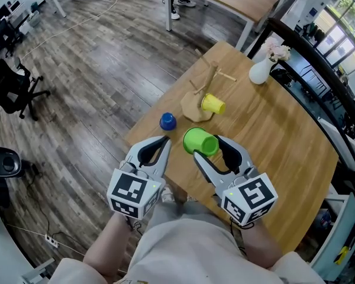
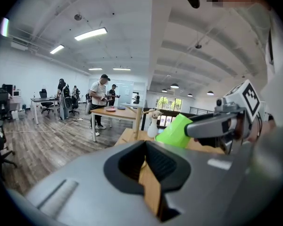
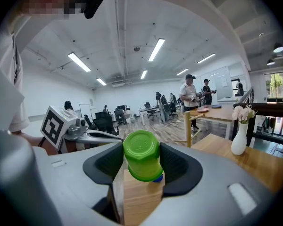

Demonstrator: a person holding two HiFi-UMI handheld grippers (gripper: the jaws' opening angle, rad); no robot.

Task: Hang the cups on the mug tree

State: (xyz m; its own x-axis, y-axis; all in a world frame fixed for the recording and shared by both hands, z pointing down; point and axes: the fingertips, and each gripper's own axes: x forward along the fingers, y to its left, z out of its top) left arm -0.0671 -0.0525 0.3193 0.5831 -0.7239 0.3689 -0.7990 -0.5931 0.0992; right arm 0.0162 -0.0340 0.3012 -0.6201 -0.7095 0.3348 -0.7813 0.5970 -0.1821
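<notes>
Landmark: the mug tree [image 1: 208, 84] stands upright on the wooden table [image 1: 272, 135].
Right gripper [image 1: 208, 147]: on the person's side of the mug tree and well apart from it. It points toward the tree, with its marker cube back toward the person's body.
Right jaws: clamped on the sides of the green cup [image 1: 196, 139].
Green cup: tilted and carried above the table edge, between the mug tree and the person. Its closed end faces back along the gripper.
Left gripper [image 1: 167, 139]: level with the right one, to the tree's near left, and angled inward toward it.
Left jaws: drawn together on nothing, with a thin strip of tabletop showing between the pads.
Yellow cup [image 1: 213, 104]: hung on the tree's near side.
Blue cup [image 1: 167, 121]: on the table, near the tree's base on the left.
White vase [image 1: 260, 71]: beyond the tree, to its right.
</notes>
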